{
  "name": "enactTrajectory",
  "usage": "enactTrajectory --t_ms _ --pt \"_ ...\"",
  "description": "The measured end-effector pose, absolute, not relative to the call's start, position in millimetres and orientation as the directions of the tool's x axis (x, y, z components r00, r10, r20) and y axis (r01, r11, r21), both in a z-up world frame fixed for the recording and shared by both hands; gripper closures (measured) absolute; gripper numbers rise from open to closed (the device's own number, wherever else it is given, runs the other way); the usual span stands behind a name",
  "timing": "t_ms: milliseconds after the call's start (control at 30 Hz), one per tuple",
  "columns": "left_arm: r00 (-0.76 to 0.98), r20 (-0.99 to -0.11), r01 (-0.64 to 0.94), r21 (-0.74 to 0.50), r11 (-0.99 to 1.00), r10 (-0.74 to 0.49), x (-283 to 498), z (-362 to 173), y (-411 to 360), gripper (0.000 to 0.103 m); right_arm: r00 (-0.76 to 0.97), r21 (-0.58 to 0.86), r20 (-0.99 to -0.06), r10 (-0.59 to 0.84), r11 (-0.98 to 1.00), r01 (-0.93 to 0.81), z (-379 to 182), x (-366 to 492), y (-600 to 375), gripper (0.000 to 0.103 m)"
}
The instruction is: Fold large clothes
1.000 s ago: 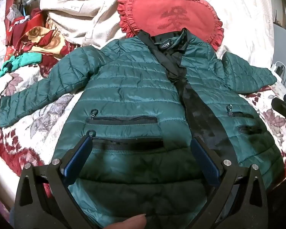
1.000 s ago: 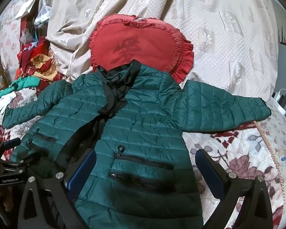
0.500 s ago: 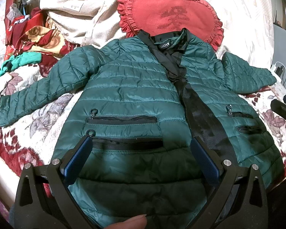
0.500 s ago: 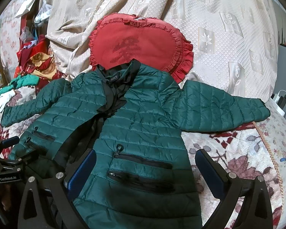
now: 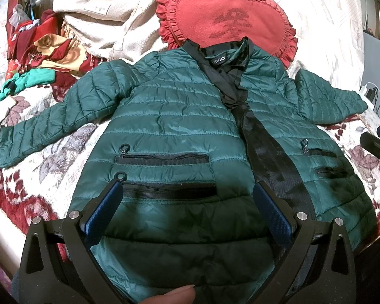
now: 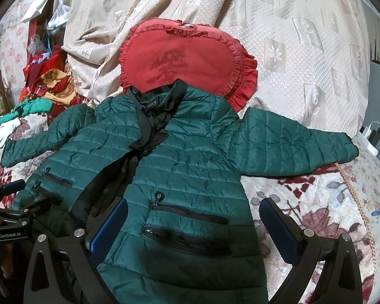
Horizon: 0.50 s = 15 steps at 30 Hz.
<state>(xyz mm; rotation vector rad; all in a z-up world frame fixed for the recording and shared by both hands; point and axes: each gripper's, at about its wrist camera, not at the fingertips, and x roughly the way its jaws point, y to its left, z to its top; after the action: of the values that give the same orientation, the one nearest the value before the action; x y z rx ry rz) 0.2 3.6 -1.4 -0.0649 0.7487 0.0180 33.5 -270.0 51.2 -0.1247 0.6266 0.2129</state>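
Observation:
A dark green quilted jacket (image 5: 179,116) lies front up on the bed, sleeves spread out to both sides, black lining showing down the open front. It also shows in the right wrist view (image 6: 190,157). My left gripper (image 5: 187,195) is open and empty, hovering over the jacket's lower left front near the zip pockets. My right gripper (image 6: 193,211) is open and empty over the lower right front panel. The left gripper's body shows at the left edge of the right wrist view (image 6: 7,217).
A red heart-shaped frilled cushion (image 5: 228,17) lies just behind the collar. A beige quilted cover (image 6: 304,50) is draped behind it. A pile of red, yellow and teal clothes (image 5: 38,50) sits at the far left. The bedspread (image 6: 316,210) is floral.
Both grippers have drifted slightly; the jacket lies as before. Both stay open.

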Motion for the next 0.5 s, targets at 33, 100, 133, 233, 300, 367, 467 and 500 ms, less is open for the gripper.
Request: enactTrajectory --t_ms 33,100,133,233,300,367,467,500 --pt "0.733 -0.68 -0.039 -0.054 0.998 -0.008 0.2 -1.5 3.7 0.0 0.789 -0.05 -0.594 0.16 0.971 -0.234 51.5 33.2 -269.5 0.0" --pt "0.733 -0.681 -0.04 -0.053 0.998 -0.007 0.4 -1.5 3.5 0.0 0.789 -0.051 -0.593 0.159 0.971 -0.234 51.4 33.1 -269.5 0.0" --pt "0.732 -0.681 -0.039 -0.053 0.998 -0.007 0.4 -1.5 3.5 0.0 0.789 -0.053 -0.593 0.158 0.971 -0.234 51.2 33.1 -269.5 0.0" --pt "0.732 -0.681 -0.039 -0.053 0.998 -0.007 0.4 -1.4 3.5 0.0 0.789 -0.053 -0.593 0.159 0.97 -0.235 51.3 33.1 -269.6 0.0" --pt "0.732 -0.681 -0.039 -0.053 0.998 -0.007 0.2 -1.4 3.9 0.0 0.789 -0.053 -0.594 0.159 0.97 -0.236 50.4 34.1 -270.8 0.0" --pt "0.732 -0.682 -0.039 -0.053 0.998 -0.007 0.4 -1.6 3.8 0.0 0.789 -0.055 -0.594 0.158 0.97 -0.236 50.7 33.9 -270.0 0.0" --pt "0.732 -0.682 -0.039 -0.053 0.998 -0.007 0.3 -1.6 3.6 0.0 0.789 -0.055 -0.594 0.157 0.97 -0.235 50.5 34.0 -270.0 0.0" --pt "0.732 -0.682 -0.04 -0.053 0.998 -0.007 0.4 -1.6 3.5 0.0 0.79 -0.056 -0.593 0.157 0.97 -0.235 50.4 34.0 -270.2 0.0"
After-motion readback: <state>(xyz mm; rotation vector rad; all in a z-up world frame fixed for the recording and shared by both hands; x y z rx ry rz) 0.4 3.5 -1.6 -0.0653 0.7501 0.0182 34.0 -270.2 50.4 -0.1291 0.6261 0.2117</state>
